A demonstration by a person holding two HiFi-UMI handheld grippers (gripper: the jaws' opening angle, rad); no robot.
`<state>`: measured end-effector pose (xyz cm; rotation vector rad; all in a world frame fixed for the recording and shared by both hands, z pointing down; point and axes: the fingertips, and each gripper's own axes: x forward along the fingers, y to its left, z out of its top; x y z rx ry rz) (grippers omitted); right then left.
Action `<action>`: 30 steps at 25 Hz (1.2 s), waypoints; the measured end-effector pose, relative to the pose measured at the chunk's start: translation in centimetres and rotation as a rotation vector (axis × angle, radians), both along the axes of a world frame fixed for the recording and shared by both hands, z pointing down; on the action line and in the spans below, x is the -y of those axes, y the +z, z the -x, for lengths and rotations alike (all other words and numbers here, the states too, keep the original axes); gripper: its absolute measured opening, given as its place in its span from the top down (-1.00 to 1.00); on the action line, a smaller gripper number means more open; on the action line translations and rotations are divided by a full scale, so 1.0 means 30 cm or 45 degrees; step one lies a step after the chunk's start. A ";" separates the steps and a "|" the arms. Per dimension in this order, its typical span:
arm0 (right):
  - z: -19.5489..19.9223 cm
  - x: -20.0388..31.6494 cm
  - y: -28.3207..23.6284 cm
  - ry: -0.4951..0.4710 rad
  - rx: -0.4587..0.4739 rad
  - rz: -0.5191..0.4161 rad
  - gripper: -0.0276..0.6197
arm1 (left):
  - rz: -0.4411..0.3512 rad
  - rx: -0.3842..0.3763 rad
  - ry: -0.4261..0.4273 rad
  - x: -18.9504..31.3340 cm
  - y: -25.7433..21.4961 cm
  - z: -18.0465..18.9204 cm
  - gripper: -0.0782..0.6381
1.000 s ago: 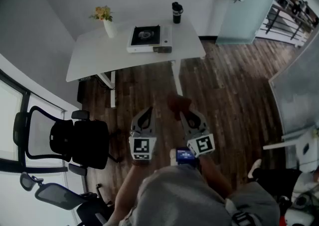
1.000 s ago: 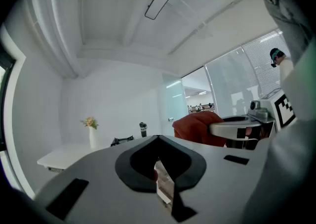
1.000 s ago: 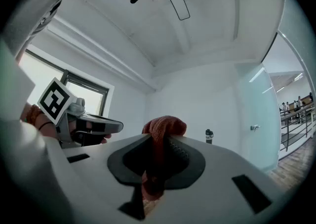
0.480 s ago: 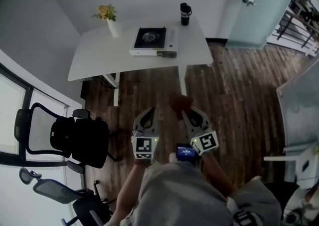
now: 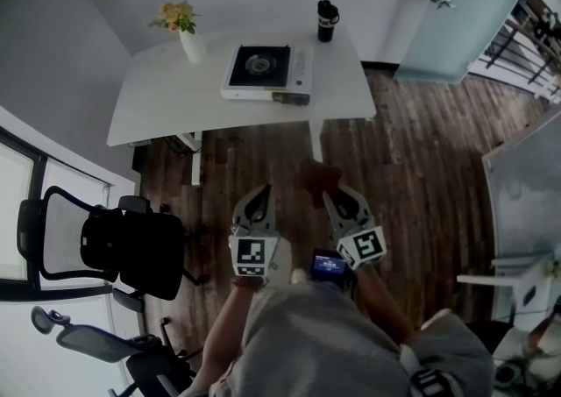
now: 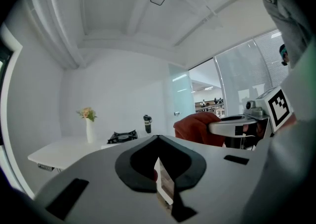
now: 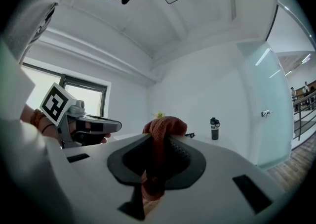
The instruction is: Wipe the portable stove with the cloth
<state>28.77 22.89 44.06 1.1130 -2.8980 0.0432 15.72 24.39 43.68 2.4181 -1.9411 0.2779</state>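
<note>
The portable stove, white with a black burner top, lies on the white table across the room; it also shows small in the left gripper view as the stove. I hold both grippers over the wooden floor, well short of the table. My right gripper is shut on a rust-red cloth, which bunches above its jaws as the cloth. My left gripper is shut with nothing in it. From the left gripper view the cloth hangs off the right gripper.
A white vase of flowers stands at the table's left rear, a black bottle at its right rear. Black office chairs sit to my left. A glass door is at the right. Wooden floor lies between me and the table.
The table with the stove has grown slightly larger and shifted in the head view as I moved toward it. Both grippers keep their pose; the cloth stays in the right one.
</note>
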 end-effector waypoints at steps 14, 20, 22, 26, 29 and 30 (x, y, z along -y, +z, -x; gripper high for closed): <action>0.187 0.435 0.005 0.076 -0.084 0.044 0.73 | -0.019 -0.070 0.127 0.466 -0.017 0.200 0.70; 0.285 0.623 0.043 0.113 -0.087 0.118 0.73 | 0.024 -0.097 0.172 0.633 0.033 0.328 0.70; 0.308 0.669 0.047 0.119 -0.080 0.136 0.73 | 0.035 -0.114 0.187 0.670 0.049 0.361 0.70; 0.323 0.748 0.049 0.155 -0.057 0.151 0.72 | 0.042 -0.125 0.211 0.739 0.076 0.404 0.70; 0.315 0.788 0.047 0.176 -0.078 0.147 0.72 | 0.056 -0.125 0.226 0.771 0.083 0.418 0.70; 0.310 0.802 0.048 0.182 -0.083 0.146 0.72 | 0.058 -0.124 0.230 0.777 0.084 0.424 0.70</action>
